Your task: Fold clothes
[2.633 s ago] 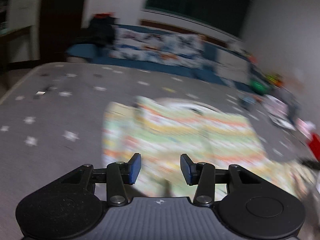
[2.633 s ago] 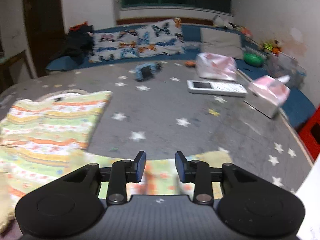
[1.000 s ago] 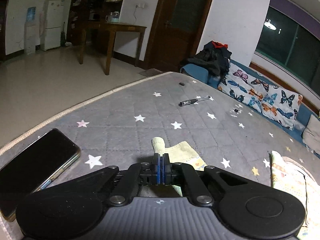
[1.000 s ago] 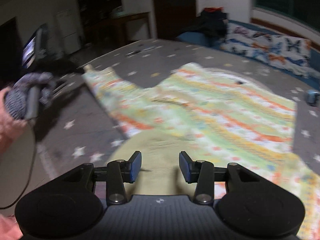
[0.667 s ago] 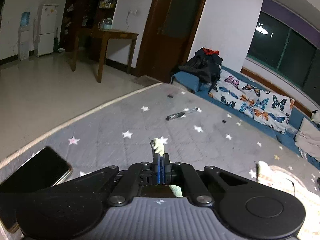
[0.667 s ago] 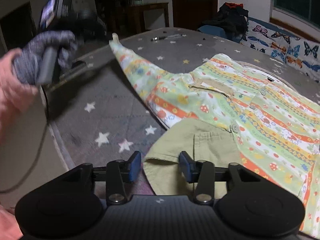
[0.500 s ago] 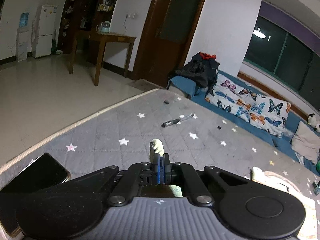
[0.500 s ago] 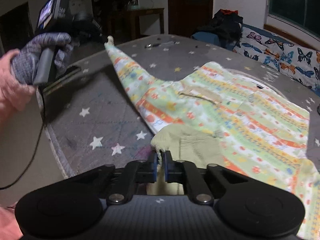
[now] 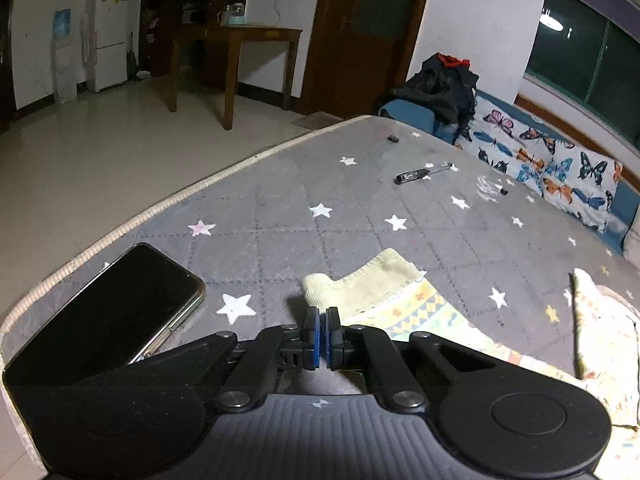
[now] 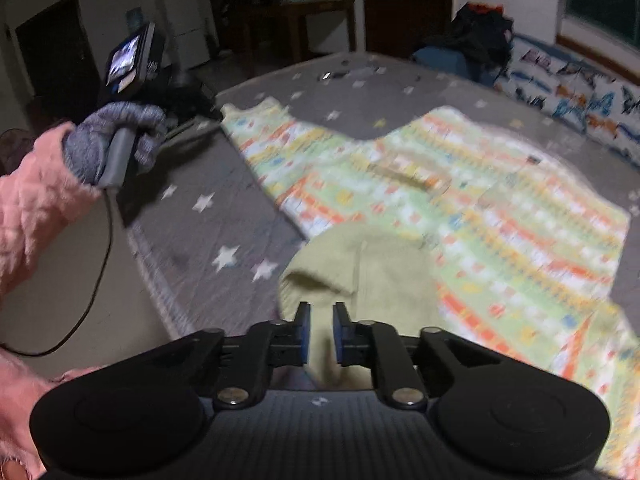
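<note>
A child's top [image 10: 460, 208] with green, orange and yellow striped print lies spread on the grey star-print mattress [image 9: 300, 184]. Its pale sleeve cuff [image 9: 360, 280] lies flat just past the tips of my left gripper [image 9: 322, 334]. That gripper is shut, and I see no cloth between its pads. In the right wrist view, the left gripper [image 10: 208, 120] is held by a grey-gloved hand [image 10: 116, 140] at the sleeve's far end. My right gripper [image 10: 320, 332] is opening its jaws a little, with the top's plain yellow-green band [image 10: 360, 272] lying between them.
A black phone [image 9: 104, 304] lies close to the left gripper by the mattress edge [image 9: 160, 208]. A pen [image 9: 424, 174] lies farther on. Butterfly-print cushions [image 9: 548, 164] and a dark clothes pile [image 9: 440, 84] line the far side. A pink sleeve [image 10: 36, 200] is at left.
The left gripper came down, and the cuff that stood up between its fingers now lies flat on the mattress. The right gripper closed on the green band, then parted slightly.
</note>
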A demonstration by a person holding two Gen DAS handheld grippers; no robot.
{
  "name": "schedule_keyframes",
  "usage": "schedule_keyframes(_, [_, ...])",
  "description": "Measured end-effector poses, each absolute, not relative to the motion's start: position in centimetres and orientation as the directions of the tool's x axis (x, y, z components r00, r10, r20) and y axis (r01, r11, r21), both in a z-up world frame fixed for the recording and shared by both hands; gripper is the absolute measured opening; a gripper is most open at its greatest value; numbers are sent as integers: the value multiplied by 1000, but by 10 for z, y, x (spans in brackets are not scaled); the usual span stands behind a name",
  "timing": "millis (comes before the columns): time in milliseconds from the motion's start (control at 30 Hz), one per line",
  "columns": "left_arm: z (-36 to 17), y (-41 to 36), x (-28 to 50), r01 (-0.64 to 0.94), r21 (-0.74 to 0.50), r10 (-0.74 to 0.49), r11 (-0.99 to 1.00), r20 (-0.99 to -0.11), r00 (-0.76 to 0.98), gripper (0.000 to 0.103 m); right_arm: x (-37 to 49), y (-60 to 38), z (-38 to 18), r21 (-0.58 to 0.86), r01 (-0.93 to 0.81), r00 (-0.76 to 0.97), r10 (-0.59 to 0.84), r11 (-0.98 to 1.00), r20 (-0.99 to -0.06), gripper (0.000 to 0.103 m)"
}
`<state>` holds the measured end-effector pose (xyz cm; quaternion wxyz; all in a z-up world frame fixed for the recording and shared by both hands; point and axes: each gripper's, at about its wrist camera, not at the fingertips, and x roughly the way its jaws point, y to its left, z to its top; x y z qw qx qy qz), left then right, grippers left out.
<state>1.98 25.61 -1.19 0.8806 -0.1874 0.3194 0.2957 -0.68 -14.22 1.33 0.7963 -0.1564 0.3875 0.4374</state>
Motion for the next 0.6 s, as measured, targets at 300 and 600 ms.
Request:
schedule_keyframes(300, [9, 231, 9, -554, -178, 328, 813, -647, 689, 5, 28, -150, 26, 77, -746, 427, 563, 662, -708, 27])
schedule_keyframes(600, [13, 127, 45, -121, -331, -130, 936, -643, 755, 5, 65, -103, 5, 90, -730, 451, 577, 677, -681, 27])
